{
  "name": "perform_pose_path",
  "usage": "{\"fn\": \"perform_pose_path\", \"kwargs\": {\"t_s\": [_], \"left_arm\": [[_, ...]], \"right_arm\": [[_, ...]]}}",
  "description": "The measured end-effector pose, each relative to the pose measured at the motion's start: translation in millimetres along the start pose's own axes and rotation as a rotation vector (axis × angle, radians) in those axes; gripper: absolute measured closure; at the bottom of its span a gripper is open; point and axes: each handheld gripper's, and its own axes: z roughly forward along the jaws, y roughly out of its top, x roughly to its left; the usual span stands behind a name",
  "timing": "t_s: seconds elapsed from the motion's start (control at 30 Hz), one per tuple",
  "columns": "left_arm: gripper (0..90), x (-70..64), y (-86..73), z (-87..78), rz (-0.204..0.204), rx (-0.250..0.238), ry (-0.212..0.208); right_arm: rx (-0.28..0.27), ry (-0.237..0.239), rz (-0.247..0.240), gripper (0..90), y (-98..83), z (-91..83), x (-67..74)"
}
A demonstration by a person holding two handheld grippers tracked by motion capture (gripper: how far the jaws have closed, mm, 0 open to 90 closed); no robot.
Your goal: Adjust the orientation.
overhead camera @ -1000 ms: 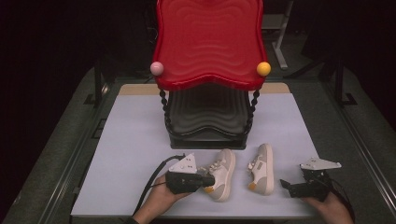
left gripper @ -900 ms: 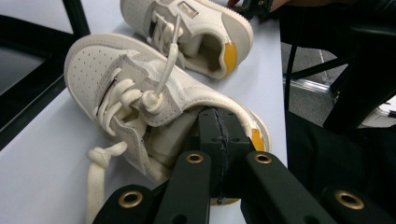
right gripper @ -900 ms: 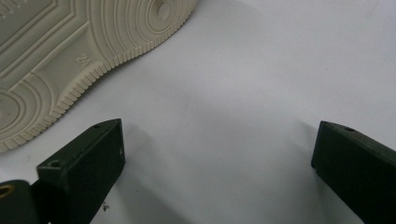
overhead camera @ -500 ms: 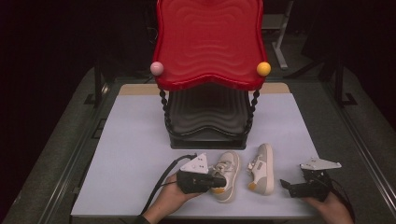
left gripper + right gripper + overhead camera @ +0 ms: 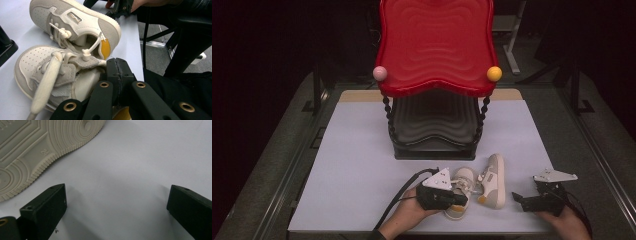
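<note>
The left hand-held gripper (image 5: 458,201) had its jaws pressed together at the heel of the nearer small cream leather-and-suede shoe (image 5: 47,72); whether they pinched its edge I could not tell. This shoe stood upright near the front edge of the pale grey tabletop (image 5: 357,150), with thick cream laces and a yellow lining. The second cream shoe (image 5: 492,181) lay on its side just beside it, ribbed sole turned to the right hand-held gripper (image 5: 518,199), whose jaws stood wide with nothing between them. Behind the shoes stood a red wavy-edged shelf rack (image 5: 437,45) with black beaded posts. The tabletop on the left was bare.
</note>
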Motion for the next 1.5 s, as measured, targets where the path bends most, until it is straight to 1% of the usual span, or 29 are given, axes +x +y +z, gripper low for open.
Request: {"fn": "perform_pose_path", "kwargs": {"t_s": [0.1, 0.13, 0.2, 0.23, 0.27, 0.3, 0.37, 0.4, 0.47, 0.53, 0.6, 0.7, 0.83, 0.87, 0.97, 1.03, 1.07, 1.1, 1.13, 1.17, 1.2, 1.23, 1.33, 1.37, 1.43, 1.47, 1.5], "left_arm": [[89.7, -0.3, 0.1, -0.2, 0.002, 0.0, 0.001], [88.2, -0.2, 1.4, -2.1, 0.015, 0.004, 0.008], [84.8, 0.0, 2.0, -3.8, 0.016, 0.003, 0.008], [84.8, 0.0, 2.5, -5.5, 0.015, -0.002, 0.011], [82.6, 0.5, 3.1, -7.8, 0.018, -0.006, 0.016], [77.7, 1.4, 3.5, -13.0, 0.011, -0.019, 0.015], [71.9, 2.5, 3.9, -18.3, 0.004, -0.039, -0.003], [70.9, 2.4, 4.3, -21.8, 0.006, -0.052, -0.011], [69.6, 1.6, 4.7, -24.2, 0.003, -0.056, -0.016], [67.5, -0.4, 5.1, -26.7, 0.006, -0.059, -0.035], [65.6, -2.8, 4.3, -25.7, 0.013, -0.052, -0.041], [64.5, -3.8, 1.1, -18.9, 0.023, -0.013, -0.048], [64.0, -1.9, -5.6, -8.9, 0.029, 0.038, -0.058], [64.1, -1.6, -6.3, -8.5, 0.025, 0.033, -0.06], [67.7, -1.5, -5.4, -9.1, 0.032, 0.039, -0.062], [73.2, -2.9, -3.9, -8.7, 0.043, 0.041, -0.065], [73.2, -3.6, -3.2, -8.3, 0.056, 0.041, -0.059], [77.9, -6.0, -2.0, -7.6, 0.064, 0.041, -0.037], [78.6, -6.0, -2.0, -7.6, 0.064, 0.041, -0.037], [78.6, -6.1, -1.3, -8.7, 0.073, 0.048, -0.025], [79.0, -5.9, -1.4, -13.1, 0.082, 0.054, -0.012], [79.1, -5.9, -1.4, -13.1, 0.082, 0.054, -0.012], [79.3, -5.0, -2.8, -21.6, 0.076, 0.05, 0.011], [79.3, -3.7, -4.9, -30.0, 0.079, 0.057, 0.041], [79.3, -3.1, -8.1, -38.0, 0.064, 0.057, 0.065], [79.3, -3.1, -8.1, -38.0, 0.064, 0.057, 0.065], [79.3, -3.1, -9.6, -41.4, 0.056, 0.056, 0.076]], "right_arm": [[0.0, 0.0, 0.001, 2.1, 0.0, 0.0, 0.1], [0.0, 0.0, 0.001, 2.1, 0.0, 0.0, 0.1], [0.0, 0.0, 0.0, 2.1, 0.0, 0.0, 0.0], [0.0, 0.0, 0.0, 2.1, 0.0, 0.0, 0.0], [0.0, 0.0, 0.0, 2.1, 0.0, 0.0, 0.0], [0.0, 0.0, 0.001, 2.1, 0.0, 0.0, 0.1], [0.0, 0.0, 0.0, 2.1, 0.0, 0.0, 0.0], [0.0, 0.0, 0.0, 2.1, 0.0, 0.0, 0.0], [-0.001, 0.0, 0.001, 2.1, 0.0, 0.0, 0.0], [-0.001, 0.0, 0.0, 2.1, 0.0, 0.0, -0.1], [0.0, 0.0, 0.0, 2.1, 0.0, 0.0, 0.0], [0.0, 0.0, 0.0, 2.1, 0.0, 0.0, 0.0], [-0.001, 0.0, -0.001, 2.1, -0.1, 0.0, -0.1], [-0.001, 0.0, 0.0, 2.1, -0.1, 0.0, 0.0], [-0.002, 0.0, 0.0, 2.1, -0.1, 0.0, 0.0], [-0.001, 0.0, 0.0, 2.1, -0.1, 0.0, -0.1], [-0.001, 0.0, 0.0, 2.1, -0.1, 0.0, -0.1], [-0.002, 0.0, 0.0, 2.1, -0.1, 0.0, -0.1], [-0.001, 0.0, 0.0, 2.1, -0.1, 0.0, -0.1], [-0.001, 0.0, 0.0, 2.1, -0.1, 0.0, -0.1], [-0.002, 0.0, 0.0, 2.1, -0.1, 0.0, -0.1], [-0.002, 0.0, 0.0, 2.1, -0.1, 0.0, -0.1], [-0.001, 0.0, 0.0, 2.1, -0.1, 0.1, -0.1], [-0.001, 0.0, 0.0, 2.1, -0.1, 0.0, -0.1], [-0.002, 0.0, 0.0, 2.1, -0.1, 0.1, -0.1], [-0.001, 0.0, 0.0, 2.1, -0.1, 0.0, -0.1], [-0.002, 0.0, 0.0, 2.1, -0.1, 0.0, -0.1]]}}
